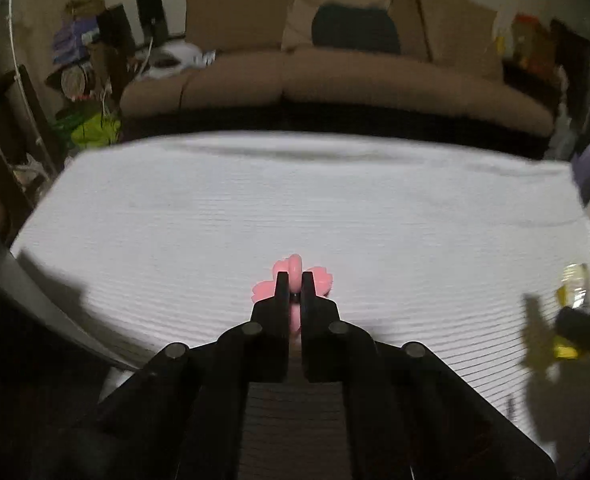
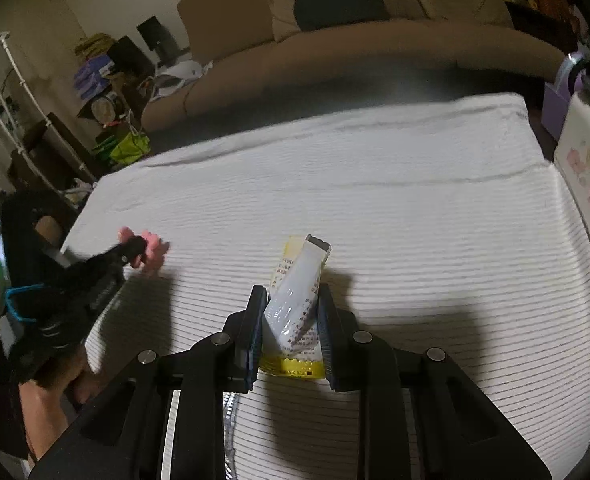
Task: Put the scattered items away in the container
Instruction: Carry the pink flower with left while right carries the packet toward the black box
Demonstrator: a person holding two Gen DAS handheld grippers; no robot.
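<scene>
While the left gripper (image 1: 294,280) pinches a pink flower-shaped piece (image 1: 295,268) between its nearly closed black fingers, it holds that piece just above the white ribbed cloth (image 1: 255,208) near the cloth's left edge. Further right, the right gripper (image 2: 291,300) is clamped on a white and yellow sachet (image 2: 297,304), which stands tilted between the pads, its top leaning rightward over the cloth. At the far right edge stands a white container (image 2: 587,168) printed with pink and yellow flowers, well apart from both held items.
</scene>
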